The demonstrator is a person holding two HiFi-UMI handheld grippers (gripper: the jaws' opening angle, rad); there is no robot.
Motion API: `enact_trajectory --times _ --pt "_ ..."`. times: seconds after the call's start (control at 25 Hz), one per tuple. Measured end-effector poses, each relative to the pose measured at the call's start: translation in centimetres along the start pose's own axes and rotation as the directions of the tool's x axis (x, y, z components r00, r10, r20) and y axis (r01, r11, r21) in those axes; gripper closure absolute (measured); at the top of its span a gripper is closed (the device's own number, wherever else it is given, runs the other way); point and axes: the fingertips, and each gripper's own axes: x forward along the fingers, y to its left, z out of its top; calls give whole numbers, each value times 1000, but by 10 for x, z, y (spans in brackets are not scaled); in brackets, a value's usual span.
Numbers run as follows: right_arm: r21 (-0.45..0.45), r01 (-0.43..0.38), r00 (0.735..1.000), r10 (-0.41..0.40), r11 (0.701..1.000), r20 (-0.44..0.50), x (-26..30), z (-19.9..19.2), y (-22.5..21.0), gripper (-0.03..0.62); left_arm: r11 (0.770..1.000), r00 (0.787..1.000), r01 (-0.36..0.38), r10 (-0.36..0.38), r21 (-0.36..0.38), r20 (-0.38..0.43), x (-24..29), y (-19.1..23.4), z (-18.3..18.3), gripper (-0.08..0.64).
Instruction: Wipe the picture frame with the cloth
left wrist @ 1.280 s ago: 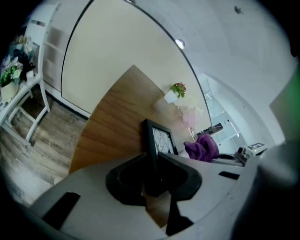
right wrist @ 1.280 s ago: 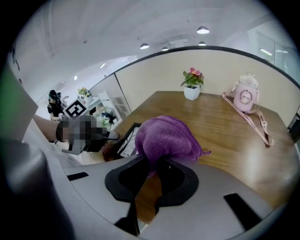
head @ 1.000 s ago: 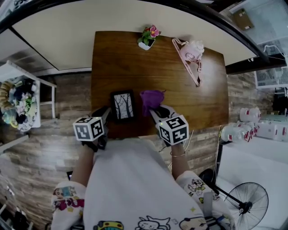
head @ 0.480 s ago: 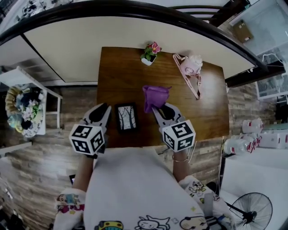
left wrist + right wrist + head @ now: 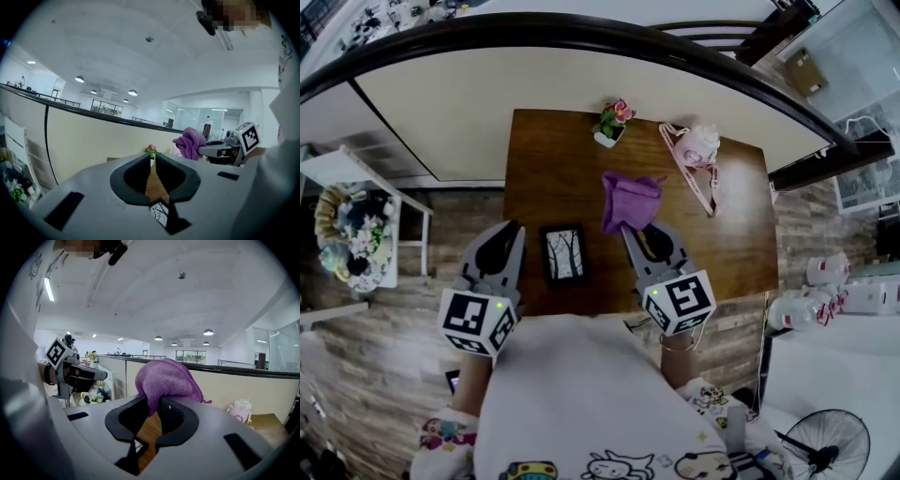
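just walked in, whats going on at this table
A person holds a claw in each hand over the wooden table. The right claw is shut on the purple cloth, held above the tabletop. The left claw has just been closing with nothing between its jaws. The picture frame lies flat on the table between them, and the cloth is not touching it.

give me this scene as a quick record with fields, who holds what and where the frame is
left tool: empty, jaws almost together, have just been closing
right tool: shut on the purple cloth, raised above the table
picture frame: lying on the table near its front edge, between the two tools in the head view, touched by neither
table: wooden, with a flower pot and a pink bag at the far side
wiping: not yet begun
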Motion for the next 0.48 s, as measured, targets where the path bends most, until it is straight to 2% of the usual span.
enact_trajectory --times 0.2,0.48 --pt "2 2 1000 -2 1000 30 -8 1 2 545 996 1000 -20 20 82 -4 -6 -5 1 543" --pt "33 32 999 -34 999 37 -20 -6 2 545 992 999 -38 41 123 -21 -12 -6 -7 555"
